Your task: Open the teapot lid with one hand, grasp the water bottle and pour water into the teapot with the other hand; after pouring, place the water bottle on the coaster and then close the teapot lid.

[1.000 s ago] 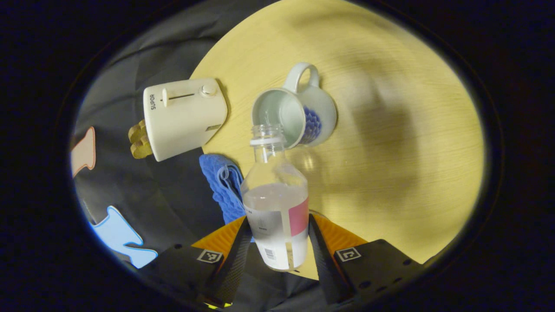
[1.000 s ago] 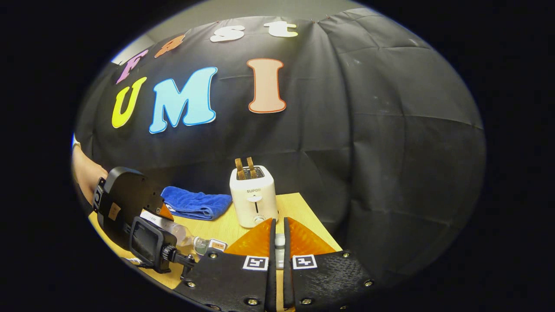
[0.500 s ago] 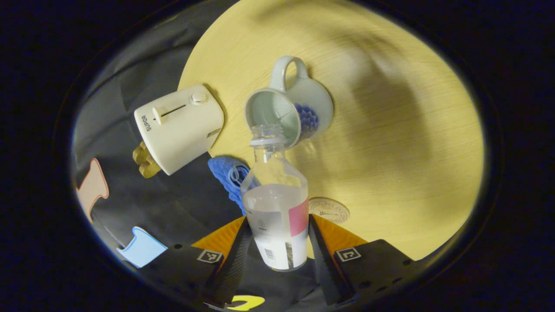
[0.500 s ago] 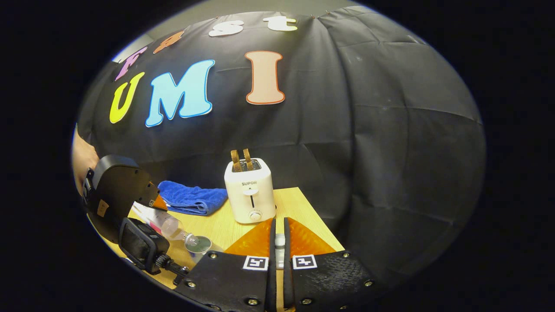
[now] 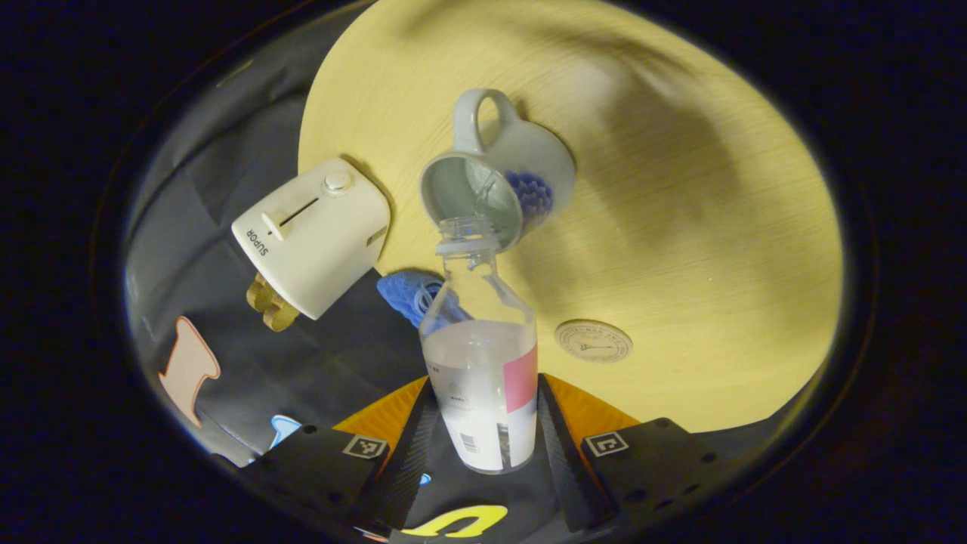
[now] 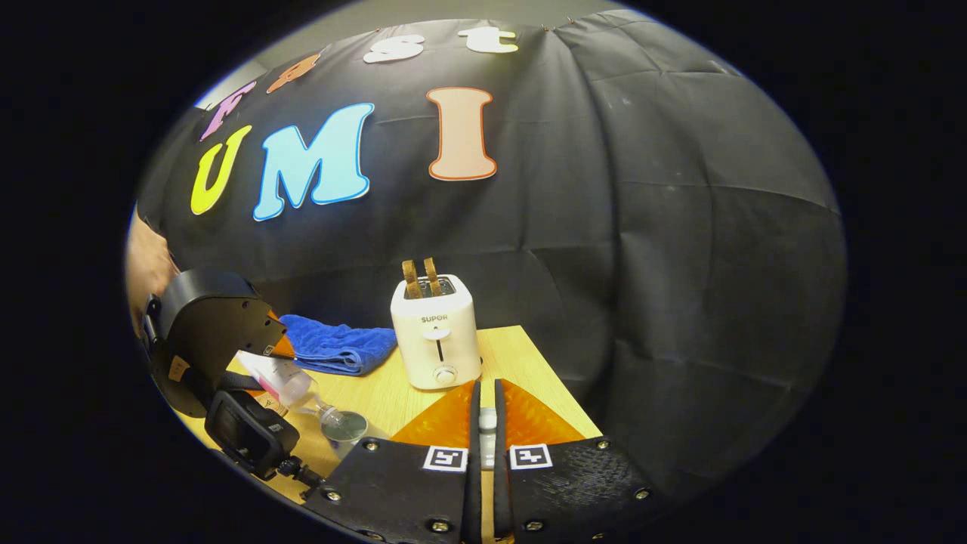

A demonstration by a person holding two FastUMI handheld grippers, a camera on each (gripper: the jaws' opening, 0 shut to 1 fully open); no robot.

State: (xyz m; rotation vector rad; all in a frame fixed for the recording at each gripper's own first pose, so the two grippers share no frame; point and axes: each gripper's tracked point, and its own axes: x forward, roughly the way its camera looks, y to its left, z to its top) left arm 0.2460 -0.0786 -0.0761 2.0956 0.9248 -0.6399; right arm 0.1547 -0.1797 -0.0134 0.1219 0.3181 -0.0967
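1. The water bottle (image 5: 483,378), uncapped and part full, is tipped with its mouth at the rim of the open teapot (image 5: 495,177), which stands on the table (image 5: 680,227).
2. The left gripper (image 5: 483,431) has both fingers pressed against the bottle's labelled sides.
3. The round coaster (image 5: 593,341) lies flat on the table near the bottle, apart from the teapot.
4. The right gripper (image 6: 483,423) is raised, its jaws nearly closed on a small pale piece, probably the teapot lid (image 6: 487,434), though little of it shows.
5. Beyond stand a toaster (image 6: 436,341) and a folded blue towel (image 6: 336,344); a hand (image 6: 147,264) holds the left gripper.
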